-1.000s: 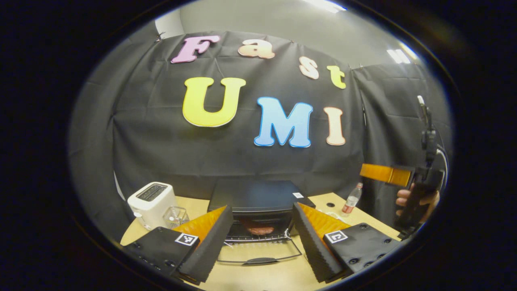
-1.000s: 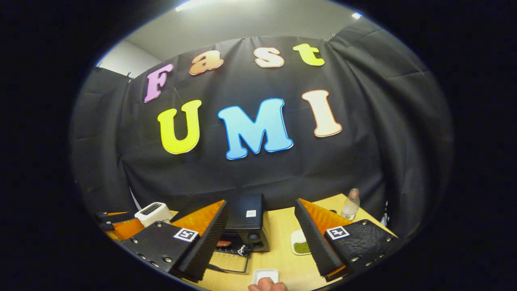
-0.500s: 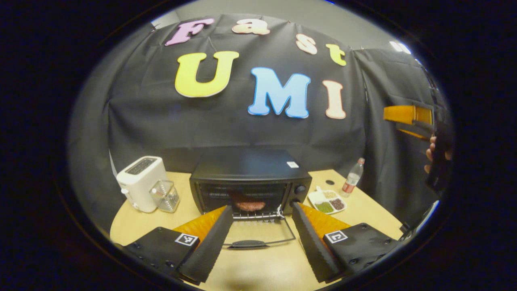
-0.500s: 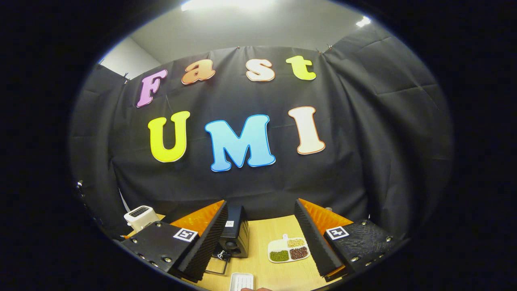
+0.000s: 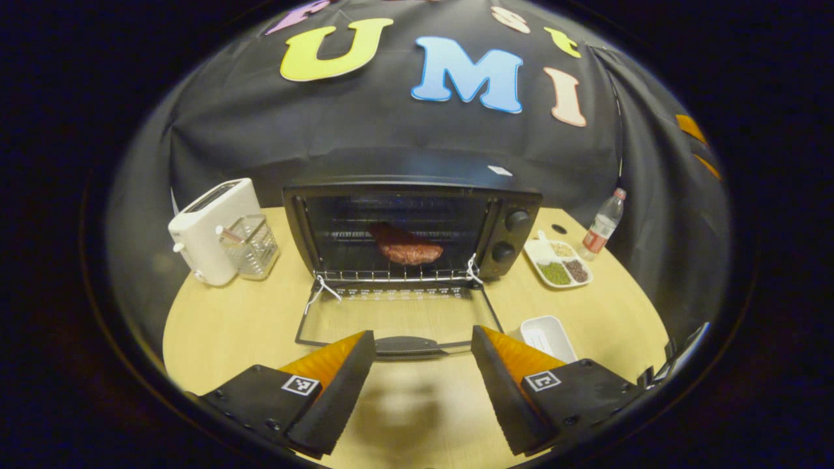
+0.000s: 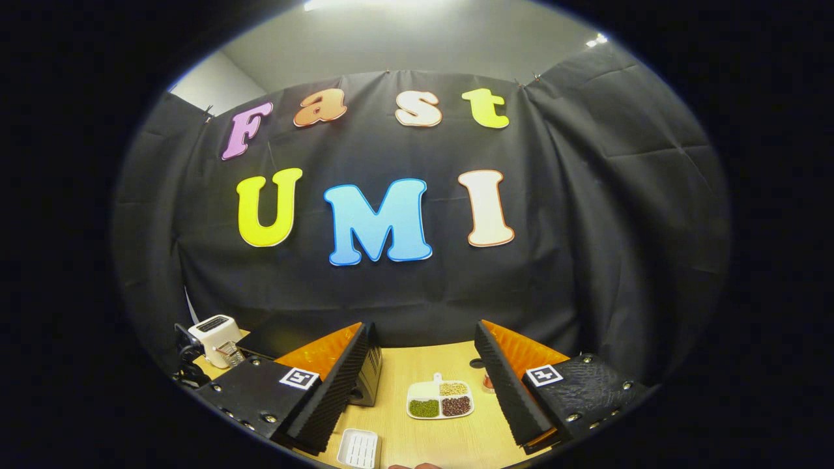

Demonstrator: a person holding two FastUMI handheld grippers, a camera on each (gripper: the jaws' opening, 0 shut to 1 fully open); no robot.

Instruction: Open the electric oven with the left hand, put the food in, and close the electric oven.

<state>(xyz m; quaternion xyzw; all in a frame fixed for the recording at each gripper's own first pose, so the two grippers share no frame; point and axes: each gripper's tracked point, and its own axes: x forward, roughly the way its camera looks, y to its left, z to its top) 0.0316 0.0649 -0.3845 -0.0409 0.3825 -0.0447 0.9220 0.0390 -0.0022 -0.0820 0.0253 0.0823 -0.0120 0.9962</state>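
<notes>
The black electric oven (image 5: pixel 508 208) stands open in the left gripper view, its glass door (image 5: pixel 397 319) folded down flat onto the table. A brown piece of meat (image 5: pixel 404 245) lies on the wire rack inside. My left gripper (image 5: pixel 423 368) hovers open just in front of the door's handle (image 5: pixel 410 345), with nothing between its fingers. In the right gripper view my right gripper (image 6: pixel 423 391) is open and empty above the table, with the oven's side (image 6: pixel 371 371) behind its left finger.
On the wooden table (image 5: pixel 228 326) a white toaster (image 5: pixel 208 228) and a glass container (image 5: pixel 251 244) stand left of the oven. A divided dish of beans (image 5: pixel 557 264), a bottle (image 5: pixel 603 225) and a small white tray (image 5: pixel 547 335) are to its right. The dish (image 6: pixel 438 398) and tray (image 6: pixel 358 448) lie under my right gripper.
My left gripper has risen and tipped down, so the open oven and meat show from above. My right gripper has swung right, away from the oven, toward the dish.
</notes>
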